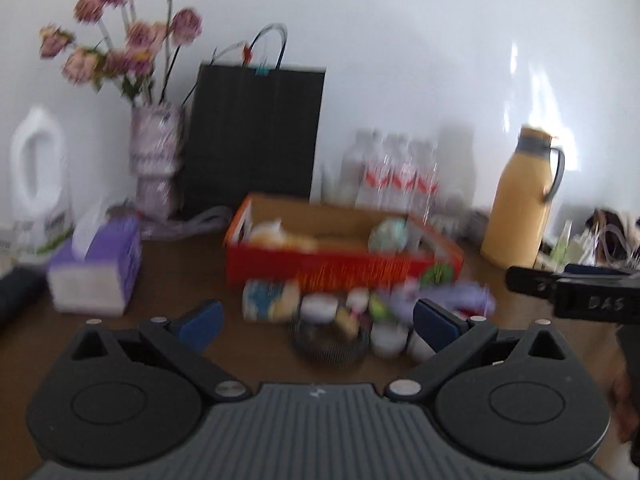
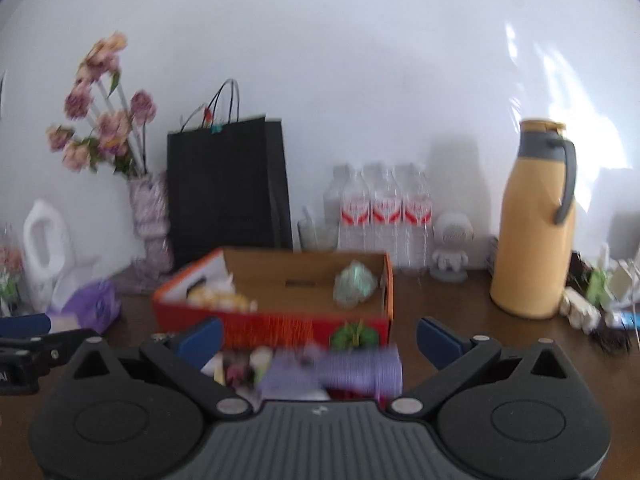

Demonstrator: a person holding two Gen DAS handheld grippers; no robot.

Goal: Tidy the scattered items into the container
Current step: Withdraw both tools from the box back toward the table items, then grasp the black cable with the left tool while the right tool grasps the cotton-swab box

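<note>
An orange cardboard box (image 1: 340, 266) (image 2: 276, 326) stands on the brown table, holding a pale green bundle (image 1: 388, 234) (image 2: 354, 284) and some yellowish things (image 2: 220, 298). In front of it lies a blurred heap of small items: a blue-yellow packet (image 1: 270, 300), white jars (image 1: 318, 306), a purple cloth (image 1: 460, 294) (image 2: 360, 368) and a dark mesh bowl (image 1: 328, 346). My left gripper (image 1: 318, 322) is open above this heap, nothing between its blue pads. My right gripper (image 2: 318, 340) is open too, over the purple cloth, and empty.
Behind the box stand a black paper bag (image 1: 256, 136), a flower vase (image 1: 156, 160), water bottles (image 2: 384, 208) and a yellow flask (image 2: 536, 220). A purple tissue box (image 1: 96, 268) and a white jug (image 1: 38, 184) sit left; clutter (image 2: 596, 296) lies right.
</note>
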